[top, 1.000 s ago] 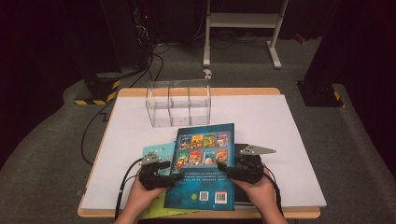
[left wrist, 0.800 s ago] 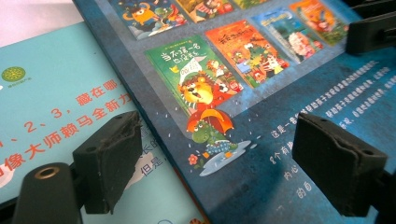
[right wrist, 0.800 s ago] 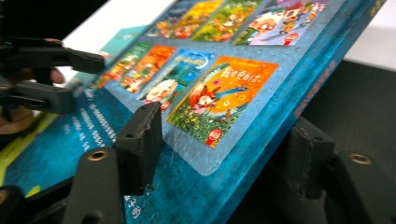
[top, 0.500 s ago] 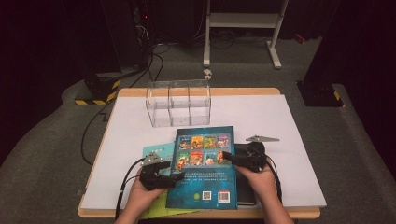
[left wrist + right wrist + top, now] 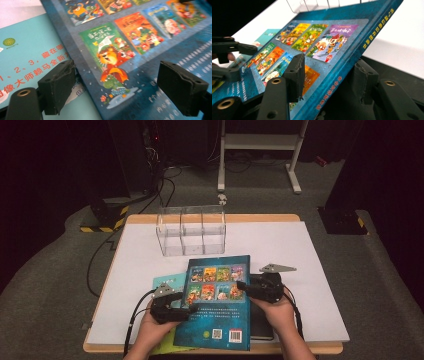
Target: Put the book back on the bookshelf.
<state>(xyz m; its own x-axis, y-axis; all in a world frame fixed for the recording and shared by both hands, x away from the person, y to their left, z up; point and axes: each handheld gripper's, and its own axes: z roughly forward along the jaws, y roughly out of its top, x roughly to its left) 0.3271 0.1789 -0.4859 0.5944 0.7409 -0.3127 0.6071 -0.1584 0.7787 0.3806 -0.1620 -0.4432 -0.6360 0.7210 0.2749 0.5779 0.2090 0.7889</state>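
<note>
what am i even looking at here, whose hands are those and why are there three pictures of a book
A person sits at a white table with a hand-held two-jaw gripper in each hand. The high view looks down from above. The other two come from small cameras riding on the grippers, so their black jaws rise from the bottom.

On the table stand a clear plastic organizer and a dark blue picture book lying on a light teal book and a black book.

The right gripper straddles the blue book's lifted right edge, jaws just closing, one above the cover, one under it; whether they pinch yet is unclear. The left gripper is open over the book's left edge.
</note>
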